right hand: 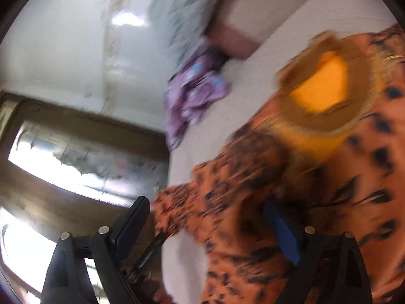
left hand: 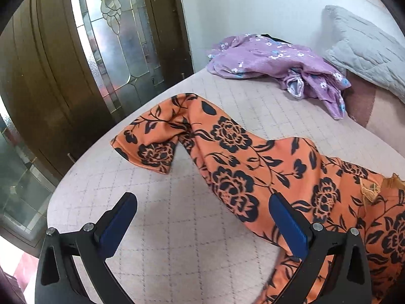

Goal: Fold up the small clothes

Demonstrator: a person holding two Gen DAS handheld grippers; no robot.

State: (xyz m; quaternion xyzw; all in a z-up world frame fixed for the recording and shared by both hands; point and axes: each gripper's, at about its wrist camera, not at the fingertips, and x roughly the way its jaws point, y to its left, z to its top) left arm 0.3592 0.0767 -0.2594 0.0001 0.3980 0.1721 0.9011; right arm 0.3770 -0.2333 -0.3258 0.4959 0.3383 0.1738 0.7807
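Observation:
An orange garment with black flowers (left hand: 243, 167) lies spread on the quilted bed, one sleeve folded back toward the bed's left edge. My left gripper (left hand: 202, 210) stands open just above the bed, its right finger resting over the garment's edge and its left finger over bare quilt. In the blurred right wrist view the same orange garment (right hand: 329, 167) shows its lace-trimmed neckline (right hand: 321, 86). My right gripper (right hand: 205, 217) is open wide, tilted, with orange cloth lying between and below its fingers but no pad pressing on it.
A crumpled purple flowered garment (left hand: 273, 65) lies at the far end of the bed (left hand: 177, 240) beside a grey quilted pillow (left hand: 362, 50). A wooden door with leaded glass (left hand: 111, 38) stands past the bed's left edge. A white wall backs the bed.

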